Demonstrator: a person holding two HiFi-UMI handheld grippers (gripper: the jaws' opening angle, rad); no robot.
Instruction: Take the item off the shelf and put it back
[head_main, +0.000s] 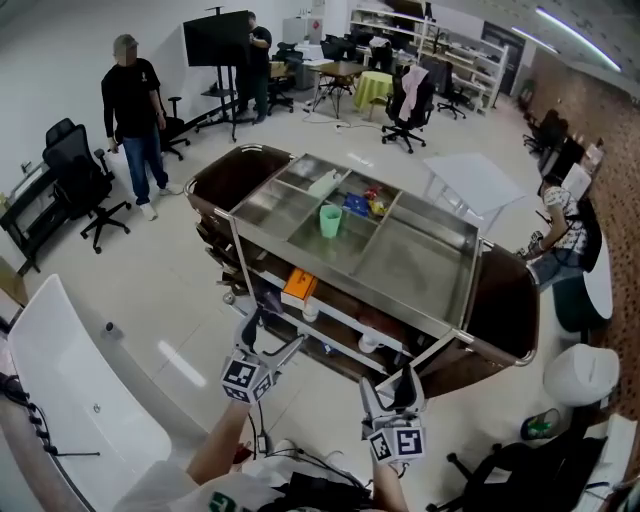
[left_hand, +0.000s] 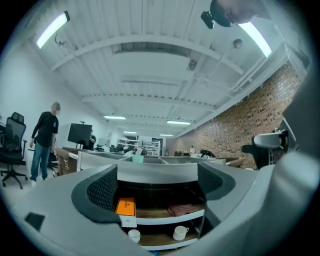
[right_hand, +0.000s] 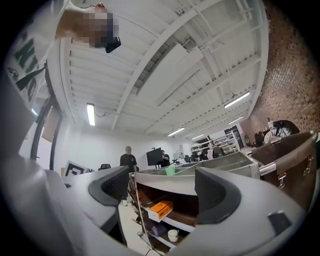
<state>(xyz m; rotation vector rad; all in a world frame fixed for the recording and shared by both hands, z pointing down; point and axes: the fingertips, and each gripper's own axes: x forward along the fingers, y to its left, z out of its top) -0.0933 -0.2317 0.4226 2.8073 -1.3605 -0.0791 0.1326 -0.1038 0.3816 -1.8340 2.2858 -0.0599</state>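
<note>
Cart: a steel cart (head_main: 425, 255) on the floor, with a divided tray as its top surface and two shelves beneath.
Person: one stands well behind the cart (head_main: 132, 105), beside a black office chair (head_main: 80, 175).
Left gripper (head_main: 275, 332): held level in front of the cart's open side; jaws stand moderately apart with nothing between them.
Right gripper (head_main: 390, 385): beside the left one and a little nearer the person – jaws wide, holding nothing, clear of the cart.
Orange box (head_main: 298, 288): lies on the upper shelf at its left end, just under the tray, untouched by either gripper.
Green cup (head_main: 330, 220): upright in a tray compartment.
White cups: two on the lower shelf (left_hand: 180, 232), apart from each other.
</note>
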